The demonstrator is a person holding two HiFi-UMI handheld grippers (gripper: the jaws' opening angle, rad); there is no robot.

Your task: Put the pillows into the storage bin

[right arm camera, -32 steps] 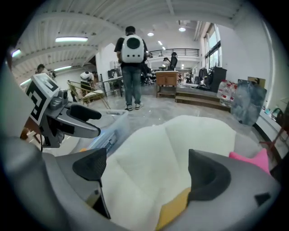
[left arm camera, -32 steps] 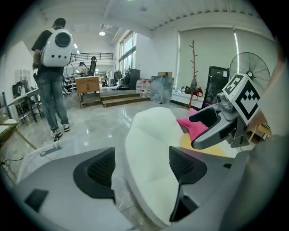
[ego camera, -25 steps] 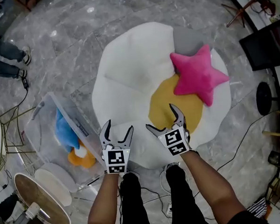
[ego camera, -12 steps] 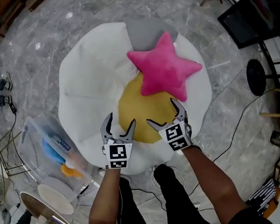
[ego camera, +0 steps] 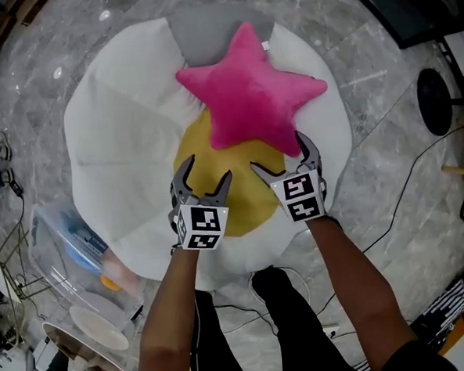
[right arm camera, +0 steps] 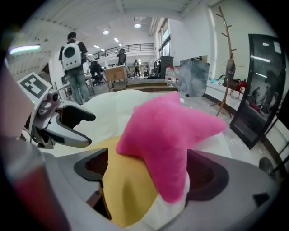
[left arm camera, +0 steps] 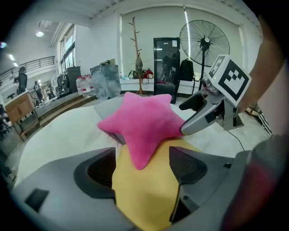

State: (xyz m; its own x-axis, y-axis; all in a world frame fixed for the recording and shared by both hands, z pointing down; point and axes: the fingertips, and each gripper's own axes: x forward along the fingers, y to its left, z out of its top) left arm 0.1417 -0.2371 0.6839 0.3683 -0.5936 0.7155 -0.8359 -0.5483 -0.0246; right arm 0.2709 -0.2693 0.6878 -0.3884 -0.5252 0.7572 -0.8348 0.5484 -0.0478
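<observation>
Below me is grey marble floor (ego camera: 383, 93), and most of the middle is filled by a big white cushion (ego camera: 126, 124) with a wavy outline, lying flat. A yellow round patch (ego camera: 203, 155) sits on its near half; I cannot tell whether it is a separate cushion or part of the white one. The pink star pillow (ego camera: 250, 93) lies on top, with its lower points overlapping the far edge of the yellow.

The storage bin (ego camera: 64, 254), clear plastic, stands on the floor at the near left, just beside the white cushion's edge and well apart from the star. Something blue (ego camera: 83, 249) and something orange (ego camera: 109, 284) lie inside it.

My left tool (ego camera: 208, 168) is over the yellow patch with its jaws spread; its own view shows only yellow fabric between them, with one star point just ahead. My right tool (ego camera: 278, 151) is beside it, jaws also spread wide and pinching nothing. One point of the star reaches down between them, over yellow and a strip of white.
</observation>
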